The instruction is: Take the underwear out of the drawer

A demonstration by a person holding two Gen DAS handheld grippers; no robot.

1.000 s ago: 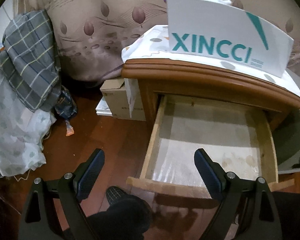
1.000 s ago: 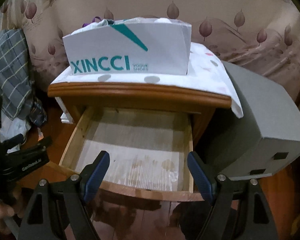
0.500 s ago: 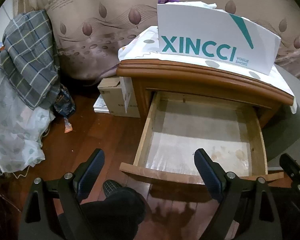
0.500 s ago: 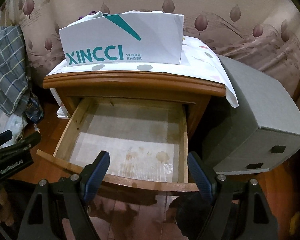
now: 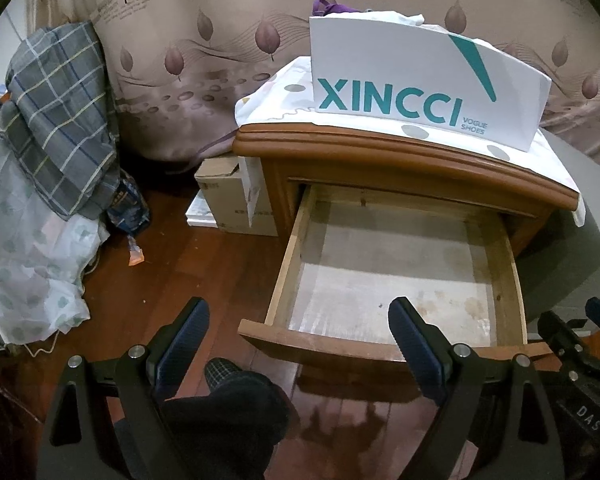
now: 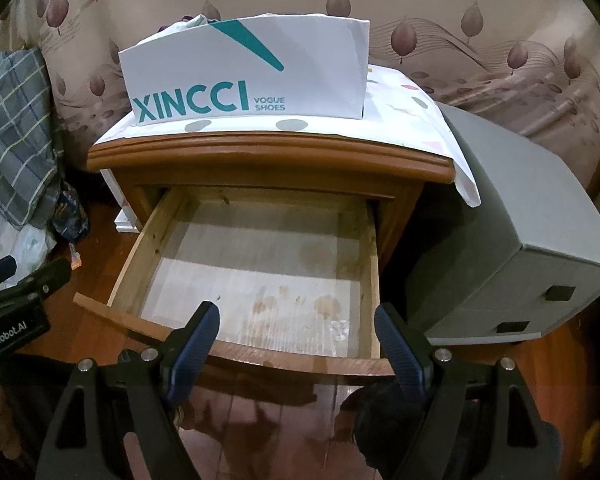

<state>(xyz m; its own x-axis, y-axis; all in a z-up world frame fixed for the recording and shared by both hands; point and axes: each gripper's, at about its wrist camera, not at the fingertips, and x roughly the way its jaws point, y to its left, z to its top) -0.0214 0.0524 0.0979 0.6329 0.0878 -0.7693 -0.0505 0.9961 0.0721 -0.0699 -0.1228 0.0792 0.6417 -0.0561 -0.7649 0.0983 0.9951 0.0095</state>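
- Left of frame, left wrist view: a plaid cloth is draped over pale bedding; cardboard boxes sit on the wooden floor beside the nightstand.
- Lower centre: your left gripper stands wide, nothing between its fingers.
- Centre: the drawer is pulled out, and its stained lining shows bare.
- Upper centre: a white XINCCI box stands on the nightstand's cloth; garments, purple and white, show over its rim. I cannot tell whether they are underwear.
- Lower centre, right wrist view: your right gripper is spread wide, holding nothing.
- Right: a grey box sits beside the nightstand.
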